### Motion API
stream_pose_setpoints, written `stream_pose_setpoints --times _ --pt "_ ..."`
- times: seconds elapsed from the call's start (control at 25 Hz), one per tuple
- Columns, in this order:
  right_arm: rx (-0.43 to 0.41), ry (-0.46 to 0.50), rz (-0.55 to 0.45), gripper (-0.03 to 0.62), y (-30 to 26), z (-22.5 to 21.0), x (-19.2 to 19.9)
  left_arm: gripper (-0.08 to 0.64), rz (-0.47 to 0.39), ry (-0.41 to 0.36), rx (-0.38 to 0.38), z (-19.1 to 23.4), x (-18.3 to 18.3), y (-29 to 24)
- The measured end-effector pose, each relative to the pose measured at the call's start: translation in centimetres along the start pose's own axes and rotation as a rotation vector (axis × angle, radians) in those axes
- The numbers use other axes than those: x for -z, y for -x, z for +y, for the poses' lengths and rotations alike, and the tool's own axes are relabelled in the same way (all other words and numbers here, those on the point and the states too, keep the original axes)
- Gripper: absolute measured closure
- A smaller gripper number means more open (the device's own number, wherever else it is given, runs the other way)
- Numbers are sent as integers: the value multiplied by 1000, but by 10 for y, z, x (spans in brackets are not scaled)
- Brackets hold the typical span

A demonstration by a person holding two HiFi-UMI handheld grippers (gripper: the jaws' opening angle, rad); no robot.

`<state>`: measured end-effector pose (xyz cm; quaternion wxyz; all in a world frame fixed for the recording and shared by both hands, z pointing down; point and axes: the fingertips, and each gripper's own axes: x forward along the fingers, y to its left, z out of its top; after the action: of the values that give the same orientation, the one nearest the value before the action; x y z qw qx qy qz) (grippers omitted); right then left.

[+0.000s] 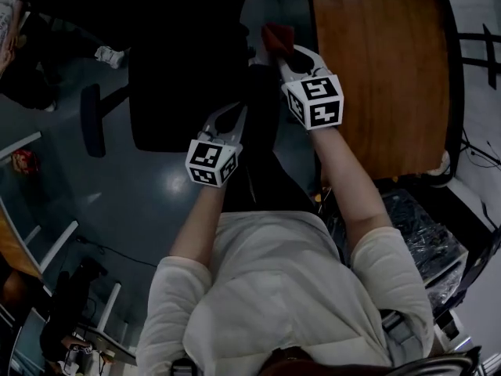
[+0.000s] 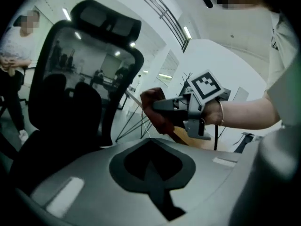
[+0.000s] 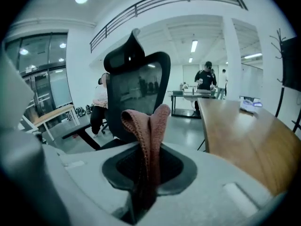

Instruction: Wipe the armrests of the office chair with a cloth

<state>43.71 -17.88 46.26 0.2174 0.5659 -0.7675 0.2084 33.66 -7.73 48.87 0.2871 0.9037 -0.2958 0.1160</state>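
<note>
The black office chair (image 1: 184, 92) stands in front of me, its one visible armrest (image 1: 92, 121) out to the left. My right gripper (image 1: 291, 59) is shut on a reddish-brown cloth (image 1: 275, 36) beside the chair's right side, which is too dark to make out. In the right gripper view the cloth (image 3: 149, 126) sticks up folded from the right gripper (image 3: 143, 173), with the chair's back (image 3: 136, 91) just behind it. My left gripper (image 1: 233, 114) hovers shut and empty over the seat's right edge. From the left gripper (image 2: 150, 168) I see the chair's back (image 2: 80, 88) and the cloth (image 2: 153, 108).
A long wooden table (image 1: 383, 69) runs close along the chair's right side. A person (image 2: 13, 74) stands left of the chair, and other people (image 3: 205, 79) are far back in the room. A glass-edged desk (image 1: 23, 210) lies at the lower left.
</note>
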Motion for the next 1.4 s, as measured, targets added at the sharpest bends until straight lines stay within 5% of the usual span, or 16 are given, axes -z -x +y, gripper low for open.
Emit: stream_pose_setpoints --times 0.16,0.44,0.72,0.92,1.16,1.4 --pt "12 -31 -95 546 52 32 -22 543 -141 -41 -68 8 -59 51" --pt "109 -13 -223 546 129 95 -16 543 -294 -171 -16 -22 -119 149" --pt "116 -82 -346 546 185 209 -12 543 -244 -200 -42 -3 -80 270" --pt "108 -57 -389 546 228 275 -5 543 -329 -247 -7 -28 -71 347" --pt "100 -27 -368 546 291 326 36 543 -441 -277 -33 -64 -50 428" --pt "87 -38 -345 545 365 372 97 543 -453 -242 -66 -109 7 494"
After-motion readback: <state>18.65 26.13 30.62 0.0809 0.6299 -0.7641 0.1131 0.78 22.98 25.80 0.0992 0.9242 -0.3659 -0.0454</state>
